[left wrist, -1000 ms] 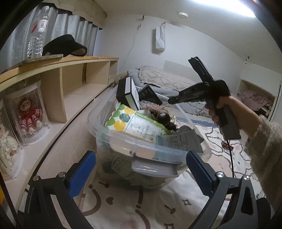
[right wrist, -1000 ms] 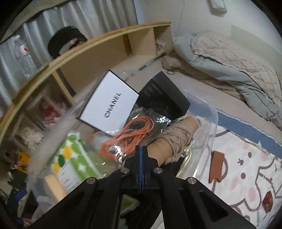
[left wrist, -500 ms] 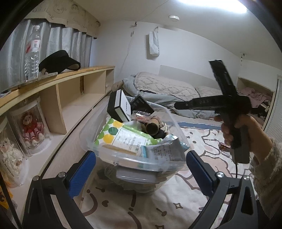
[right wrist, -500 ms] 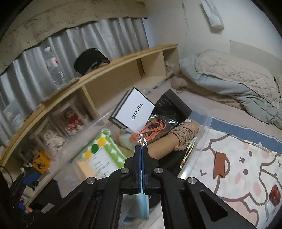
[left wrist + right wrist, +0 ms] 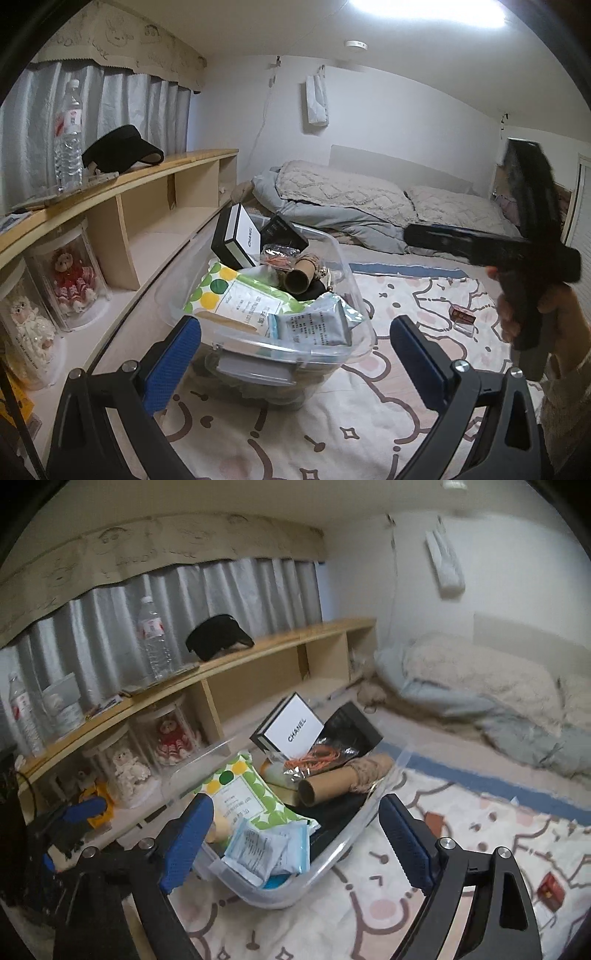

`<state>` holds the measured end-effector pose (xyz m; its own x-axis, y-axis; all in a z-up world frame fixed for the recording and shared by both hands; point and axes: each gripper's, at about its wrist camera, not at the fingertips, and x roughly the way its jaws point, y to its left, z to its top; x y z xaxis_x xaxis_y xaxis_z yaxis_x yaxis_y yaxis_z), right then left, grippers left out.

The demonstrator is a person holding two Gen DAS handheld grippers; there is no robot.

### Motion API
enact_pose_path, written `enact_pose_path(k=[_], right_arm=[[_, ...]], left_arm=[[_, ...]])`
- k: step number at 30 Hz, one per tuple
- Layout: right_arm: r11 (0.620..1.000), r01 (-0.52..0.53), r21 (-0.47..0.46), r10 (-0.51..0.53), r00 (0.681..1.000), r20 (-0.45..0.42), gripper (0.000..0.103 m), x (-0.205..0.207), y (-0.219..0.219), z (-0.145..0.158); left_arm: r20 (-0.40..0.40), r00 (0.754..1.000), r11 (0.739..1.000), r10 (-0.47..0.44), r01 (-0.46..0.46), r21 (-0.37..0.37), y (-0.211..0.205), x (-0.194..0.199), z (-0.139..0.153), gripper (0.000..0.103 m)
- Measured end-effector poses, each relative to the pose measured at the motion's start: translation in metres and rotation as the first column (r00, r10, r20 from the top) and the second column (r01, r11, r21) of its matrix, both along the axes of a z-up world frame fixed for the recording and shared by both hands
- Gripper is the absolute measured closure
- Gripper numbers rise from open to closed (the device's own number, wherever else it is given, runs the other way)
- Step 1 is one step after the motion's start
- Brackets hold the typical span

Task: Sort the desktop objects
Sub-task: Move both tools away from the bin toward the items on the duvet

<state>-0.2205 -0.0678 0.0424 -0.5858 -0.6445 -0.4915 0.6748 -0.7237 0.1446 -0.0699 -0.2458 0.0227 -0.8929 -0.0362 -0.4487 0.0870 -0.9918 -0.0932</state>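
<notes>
A clear plastic bin stands on the cartoon-print mat, piled with things. In it lie a white Chanel box, a cardboard tube, a green-dotted wipes pack, a bagged orange cable and blue-white sachets. My left gripper hangs open before the bin's near rim, holding nothing. My right gripper hovers above the bin's near end; its jaws are opening and nothing is between them. A hand holds it at the right.
A wooden shelf along the left carries a water bottle and a black visor; dolls in clear cases stand below. A bed with quilts fills the back. A small red box lies on the mat.
My right gripper has drawn back and up from the bin, and its jaws have gone from shut to wide apart. My left gripper has also backed away and risen a little.
</notes>
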Motion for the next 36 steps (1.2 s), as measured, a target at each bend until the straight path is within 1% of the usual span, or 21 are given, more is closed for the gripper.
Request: enact_pose_path(k=[2,3,4,5,11,16,20,27,34,36], right_arm=[[1.000,0.001,-0.007,-0.001,1.000,-0.023,0.012,0.011,0.008,0.005],[1.000,0.002,-0.009,-0.003,0.999,-0.038,0.010,0.016,0.012,0.009],[1.000,0.005,-0.004,-0.006,0.999,-0.054,0.003,0.022,0.015,0.012],[1.000,0.007,-0.002,-0.007,0.997,-0.072,0.000,0.028,0.019,0.016],[1.000,0.018,0.002,-0.018,0.990,-0.137,0.000,0.060,0.042,0.038],[1.000,0.005,-0.001,-0.005,0.989,-0.149,0.000,0.086,0.067,0.051],[1.000,0.018,0.000,-0.017,0.986,-0.166,0.000,0.109,0.092,0.062],[0.997,0.071,-0.003,-0.071,0.981,-0.180,0.000,0.148,0.145,0.074],[0.988,0.151,-0.011,-0.149,0.962,-0.227,0.000,0.179,0.203,0.083],[0.985,0.171,-0.015,-0.170,0.957,-0.236,0.000,0.184,0.218,0.083]], left_arm=[[-0.007,1.000,1.000,0.006,-0.007,-0.006,0.005,0.005,0.005,0.000],[-0.010,1.000,1.000,0.010,-0.010,-0.008,0.008,0.007,0.008,0.000],[-0.012,1.000,1.000,0.013,-0.013,-0.010,0.010,0.010,0.010,0.000],[-0.014,1.000,1.000,0.018,-0.018,-0.013,0.013,0.012,0.013,0.000],[-0.040,0.999,0.999,0.029,-0.030,-0.018,0.030,0.032,0.032,0.000],[-0.057,0.998,0.999,0.025,-0.027,-0.033,0.052,0.051,0.046,0.000],[-0.084,0.996,0.999,0.012,-0.016,-0.048,0.073,0.070,0.059,0.000],[-0.103,0.994,0.999,-0.041,0.039,-0.015,0.105,0.096,0.078,0.000],[-0.119,0.989,0.996,-0.086,0.085,-0.018,0.133,0.103,0.098,0.000],[-0.125,0.987,0.995,-0.100,0.096,-0.031,0.142,0.102,0.103,0.000]])
